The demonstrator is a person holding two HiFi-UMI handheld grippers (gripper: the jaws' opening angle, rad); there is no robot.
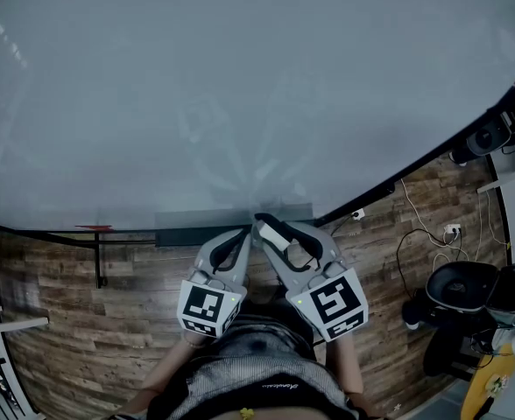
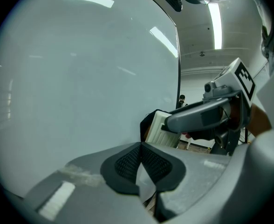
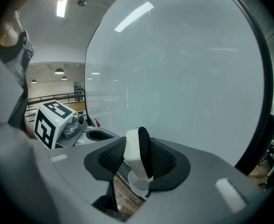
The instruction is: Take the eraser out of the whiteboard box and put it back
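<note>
Our right gripper [image 3: 139,158] clamped the eraser [image 3: 133,148] before the whiteboard [image 1: 240,86]; our left gripper [image 2: 140,153] hung beside it, jaws pressed together, empty.

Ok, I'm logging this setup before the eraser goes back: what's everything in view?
whiteboard: one, pale grey, fills the upper view
whiteboard box: one, grey, at the board's lower edge
eraser: one, white and black, gripped in the right tongs
marker-like item: one, red, below the board, left
chair: one, black, floor at right
cables: several, black and white, floor at right
left tongs: one, grey, shut, empty, beside the right
right tongs: one, grey, shut on the eraser
</note>
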